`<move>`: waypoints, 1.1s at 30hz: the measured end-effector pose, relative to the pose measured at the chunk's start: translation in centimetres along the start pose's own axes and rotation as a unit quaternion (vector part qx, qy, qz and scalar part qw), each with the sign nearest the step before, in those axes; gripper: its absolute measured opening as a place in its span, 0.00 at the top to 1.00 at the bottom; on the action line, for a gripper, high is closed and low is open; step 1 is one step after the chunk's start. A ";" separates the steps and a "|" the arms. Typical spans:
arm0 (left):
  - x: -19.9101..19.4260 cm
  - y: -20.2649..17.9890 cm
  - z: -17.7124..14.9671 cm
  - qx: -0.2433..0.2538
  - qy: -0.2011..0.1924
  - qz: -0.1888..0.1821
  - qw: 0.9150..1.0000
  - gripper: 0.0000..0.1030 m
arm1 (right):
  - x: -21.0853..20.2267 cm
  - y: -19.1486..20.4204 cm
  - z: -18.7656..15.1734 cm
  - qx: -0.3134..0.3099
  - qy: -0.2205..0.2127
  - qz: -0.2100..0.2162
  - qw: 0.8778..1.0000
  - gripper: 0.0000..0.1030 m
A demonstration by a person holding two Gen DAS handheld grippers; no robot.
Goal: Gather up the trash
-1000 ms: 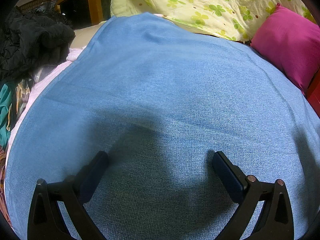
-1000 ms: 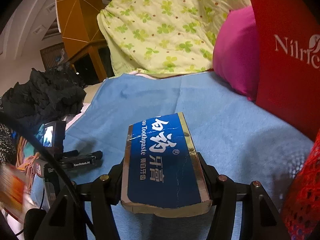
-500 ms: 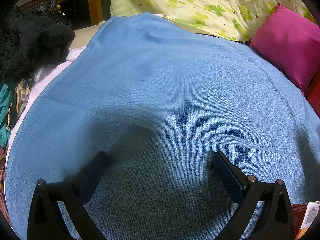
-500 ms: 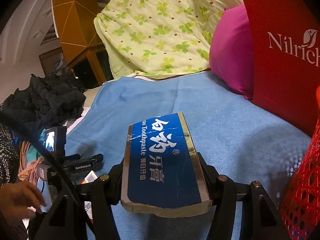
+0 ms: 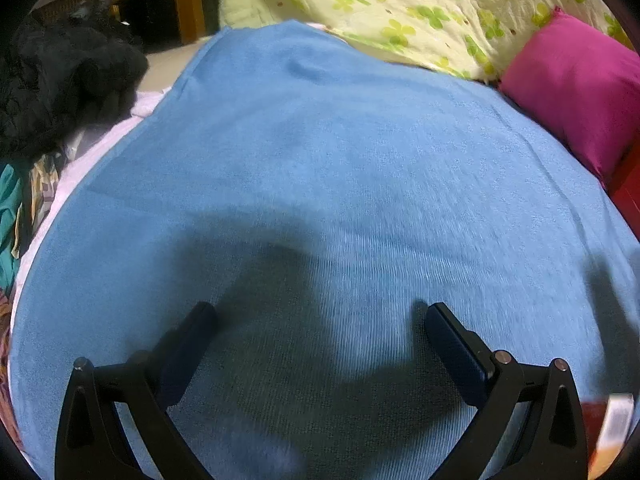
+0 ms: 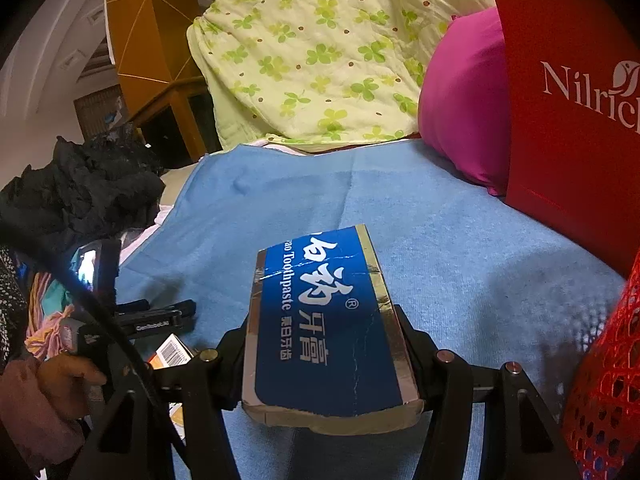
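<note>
Toothpaste box (image 6: 324,332) far end torn, clamped in right tongs (image 6: 320,344).

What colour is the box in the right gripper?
Blue with white lettering and silver edges: the toothpaste box, clearest in the right wrist view.

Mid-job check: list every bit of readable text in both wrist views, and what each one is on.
"ao Toothpaste", cut off at the left, plus an "®": blue toothpaste box in the right gripper.
Large white Chinese characters on that box: not transcribed.
"Nilric", cut off by the frame: red bag.
"GenRobot.AI": left gripper.
Barcode label: digits too small.
Left wrist view: none.
</note>
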State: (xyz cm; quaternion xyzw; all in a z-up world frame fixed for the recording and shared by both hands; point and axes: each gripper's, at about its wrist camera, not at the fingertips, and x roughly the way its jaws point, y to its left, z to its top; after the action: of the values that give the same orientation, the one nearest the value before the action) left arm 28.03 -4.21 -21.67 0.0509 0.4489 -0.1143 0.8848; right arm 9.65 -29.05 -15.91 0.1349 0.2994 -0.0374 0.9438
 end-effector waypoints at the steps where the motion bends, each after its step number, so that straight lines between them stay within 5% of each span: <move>1: -0.1 0.2 -0.1 -0.009 0.008 -0.004 1.000 0.00 | -0.1 -0.1 0.0 0.003 -0.003 0.002 1.000 0.39; 3: -0.5 0.6 -0.6 -0.023 0.014 -0.005 1.000 0.00 | -0.8 -0.3 0.2 0.006 -0.016 0.003 1.000 0.39; 6: -1.9 -0.1 -2.5 0.023 0.009 -0.004 1.000 0.00 | -2.7 -0.3 0.3 0.008 -0.047 0.002 0.999 0.39; 10: -3.7 1.2 -3.1 0.006 0.050 -0.044 0.998 0.00 | -5.2 0.0 0.2 0.017 -0.072 0.002 0.997 0.39; 14: -8.8 1.3 -2.8 -0.008 -0.001 -0.048 0.999 0.00 | -8.4 0.0 -0.9 0.034 -0.080 0.008 0.996 0.39; 20: -13.2 -6.3 -3.6 0.087 -0.005 -0.081 0.993 0.00 | -14.2 0.4 -1.0 0.024 -0.113 -0.003 0.993 0.39; 25: -11.8 -10.7 -4.2 0.121 0.030 -0.092 0.988 0.02 | -19.3 -0.1 -0.8 0.018 -0.140 -0.017 0.990 0.39; 26: -10.9 -10.7 -4.1 0.114 0.046 -0.104 0.987 0.06 | -20.0 -0.3 -0.8 0.017 -0.145 -0.021 0.989 0.39; 29: -8.4 -9.9 -4.3 0.083 0.093 -0.115 0.985 0.45 | -21.5 -1.0 -1.1 0.022 -0.150 -0.029 0.988 0.39; 33: -8.5 -9.3 -4.6 0.073 0.091 -0.122 0.986 0.52 | -22.9 -1.9 -1.3 0.038 -0.158 -0.035 0.986 0.39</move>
State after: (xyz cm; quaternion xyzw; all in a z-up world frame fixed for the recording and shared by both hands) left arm 17.30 -11.05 -17.42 0.0708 0.5205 -0.2488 0.8137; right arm -10.07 -30.79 -4.25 0.1522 0.1497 -0.1021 0.9716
